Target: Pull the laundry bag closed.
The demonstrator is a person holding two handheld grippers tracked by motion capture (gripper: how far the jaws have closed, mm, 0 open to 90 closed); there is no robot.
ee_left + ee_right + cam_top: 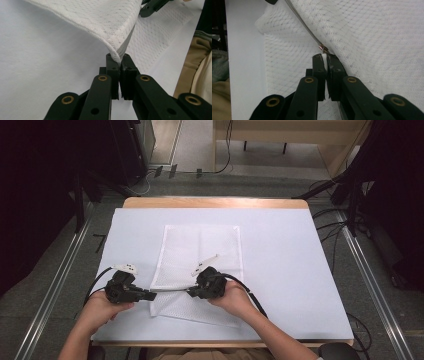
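Clearly the work in hand is the zip on a white mesh bag [200,265], which lies flat on the white sheet [300,270] covering the table, near the person's edge. Both grippers meet at the bag's near end, where the zip [304,25] runs along a lifted fold. The left gripper [119,60] has its jaws clamped together on the bag's corner, right at the end of the zip tape, with the mesh pulled up off the sheet there. The right gripper [325,57], a little way along the zip from that corner, has its jaws shut on the white pull tab just below the small metal slider [322,47].

To do this well, the left gripper should act as the anchor: hold the corner steady and keep the zip taut, so the teeth lie in a straight line. The right should draw the slider along that line, pulling parallel to the zip rather than up or sideways, since a skewed pull would likely snag mesh in the slider. A slow, even pull seems best; the tab is small and could slip from the pads if jerked.
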